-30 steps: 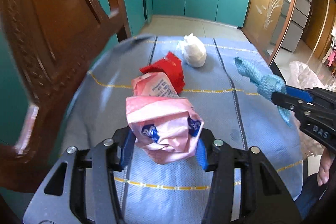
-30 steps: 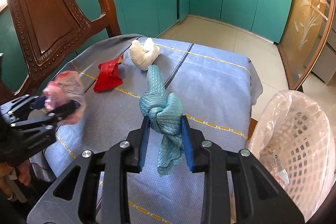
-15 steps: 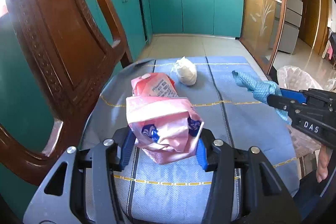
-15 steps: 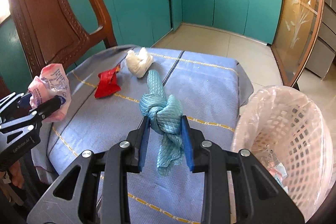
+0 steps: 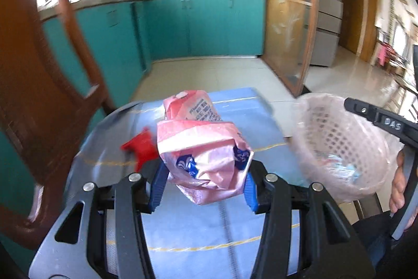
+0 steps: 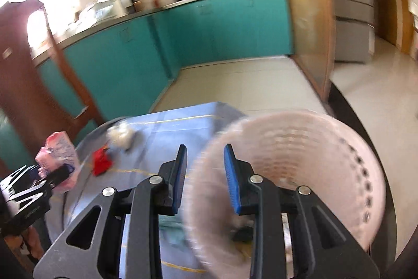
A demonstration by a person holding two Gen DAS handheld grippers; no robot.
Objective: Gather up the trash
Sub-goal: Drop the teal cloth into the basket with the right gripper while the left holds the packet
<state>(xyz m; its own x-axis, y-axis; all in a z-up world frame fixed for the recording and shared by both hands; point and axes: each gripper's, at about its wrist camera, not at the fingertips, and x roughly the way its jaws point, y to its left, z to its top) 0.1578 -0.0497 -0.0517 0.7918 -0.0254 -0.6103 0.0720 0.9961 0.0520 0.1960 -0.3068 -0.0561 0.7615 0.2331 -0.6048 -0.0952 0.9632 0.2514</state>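
Note:
My left gripper [image 5: 203, 178] is shut on a crumpled pink plastic bag [image 5: 201, 148] and holds it above the blue tablecloth [image 5: 198, 226]. The bag also shows at the left of the right wrist view [image 6: 58, 156]. My right gripper [image 6: 206, 174] is open and empty, at the near rim of the pink lined trash basket [image 6: 300, 174]. A teal cloth [image 6: 171, 230] shows low between its arms, blurred, beside the basket. The basket [image 5: 339, 145] stands right of the table. A red wrapper [image 5: 139, 148] and a white wad [image 6: 121, 135] lie on the table.
A brown wooden chair [image 5: 39, 96] stands close at the table's left side. Teal kitchen cabinets [image 5: 203, 25] line the far wall. A glass-panelled wooden partition [image 5: 287, 25] stands behind the basket. Tiled floor lies beyond the table.
My right gripper has opened and let go of the teal cloth, having swung right to the basket. My left gripper has turned right with the pink bag, bringing the basket into its view.

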